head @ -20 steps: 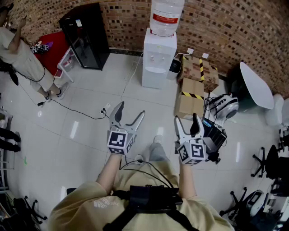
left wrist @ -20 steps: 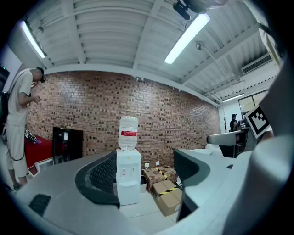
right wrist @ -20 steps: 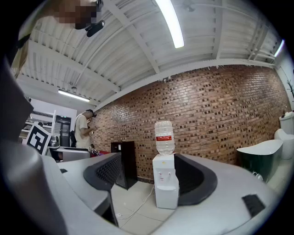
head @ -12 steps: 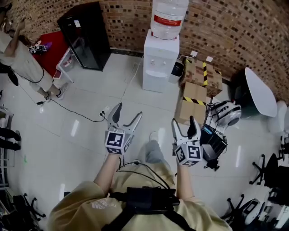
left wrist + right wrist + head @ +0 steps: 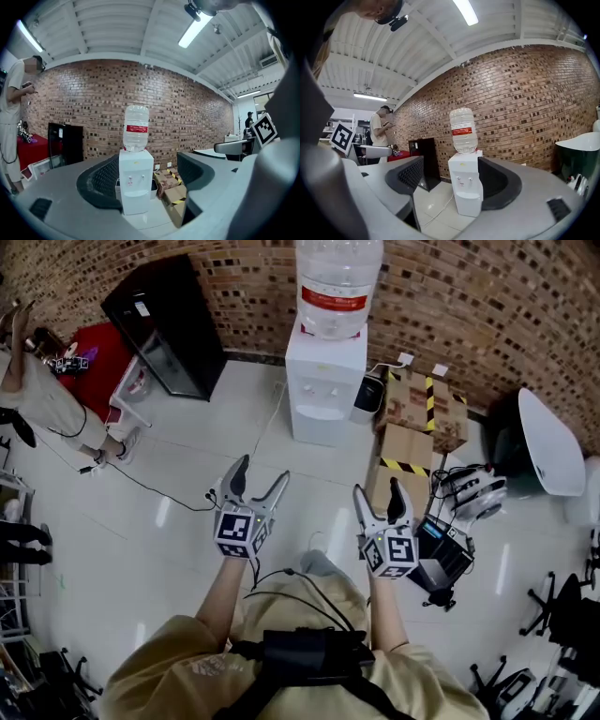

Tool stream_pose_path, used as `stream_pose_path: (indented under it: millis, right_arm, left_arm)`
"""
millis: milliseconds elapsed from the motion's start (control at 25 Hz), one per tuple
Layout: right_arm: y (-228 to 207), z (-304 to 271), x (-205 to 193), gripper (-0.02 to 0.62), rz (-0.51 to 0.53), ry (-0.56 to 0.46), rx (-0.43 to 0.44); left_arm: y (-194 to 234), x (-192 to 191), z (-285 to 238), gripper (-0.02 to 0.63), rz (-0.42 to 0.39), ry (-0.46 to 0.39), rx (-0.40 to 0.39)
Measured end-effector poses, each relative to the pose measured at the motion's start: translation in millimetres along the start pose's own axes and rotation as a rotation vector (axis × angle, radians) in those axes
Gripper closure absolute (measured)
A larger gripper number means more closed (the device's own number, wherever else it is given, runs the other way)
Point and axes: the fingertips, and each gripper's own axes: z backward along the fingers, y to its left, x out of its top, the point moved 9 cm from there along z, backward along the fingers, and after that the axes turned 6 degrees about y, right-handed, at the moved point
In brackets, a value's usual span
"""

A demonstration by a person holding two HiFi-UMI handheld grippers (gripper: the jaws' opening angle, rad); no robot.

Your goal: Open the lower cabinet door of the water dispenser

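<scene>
The white water dispenser (image 5: 323, 381) stands against the brick wall with a clear bottle (image 5: 337, 282) on top. Its lower front panel (image 5: 317, 430) looks flat and closed. Both grippers are held out level in front of the person, well short of the dispenser. My left gripper (image 5: 262, 474) is open and holds nothing. My right gripper (image 5: 377, 491) is also open with nothing in it. In the left gripper view the dispenser (image 5: 135, 187) shows between the spread jaws of the left gripper (image 5: 147, 168). The right gripper view frames the dispenser (image 5: 468, 190) between the right gripper's (image 5: 450, 173) jaws.
Taped cardboard boxes (image 5: 417, 399) sit just right of the dispenser, with another box (image 5: 398, 451) in front of them. A black cabinet (image 5: 169, 324) stands to its left. A cable (image 5: 169, 479) runs across the white floor. Electronic gear (image 5: 448, 554) lies near the right hand. A person (image 5: 37, 390) stands far left.
The dispenser has come nearer and larger in the head view as the person stepped towards it. Both grippers stay open in front of the body.
</scene>
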Motion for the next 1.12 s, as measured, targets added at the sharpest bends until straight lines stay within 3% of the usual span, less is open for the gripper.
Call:
stream_pose_path:
  millis: [280, 520, 720, 1120]
  right_arm:
    - [-45, -77, -18, 0.209, 0.038, 0.104, 0.000]
    - [-74, -168, -72, 0.209, 0.042, 0.171, -0.030]
    - [-101, -247, -161, 0.209, 0.033, 0.229, -0.014]
    - [-187, -391, -375, 0.209, -0.034, 0.298, -0.046]
  left_arm:
    - [17, -4, -71, 0.225, -0.063, 0.046, 0.026]
    - [40, -53, -142, 0.229, -0.009, 0.103, -0.044]
    - [57, -136, -203, 0.235, 0.056, 0.117, -0.097]
    - [94, -299, -321, 0.235, 0.007, 0.133, -0.165]
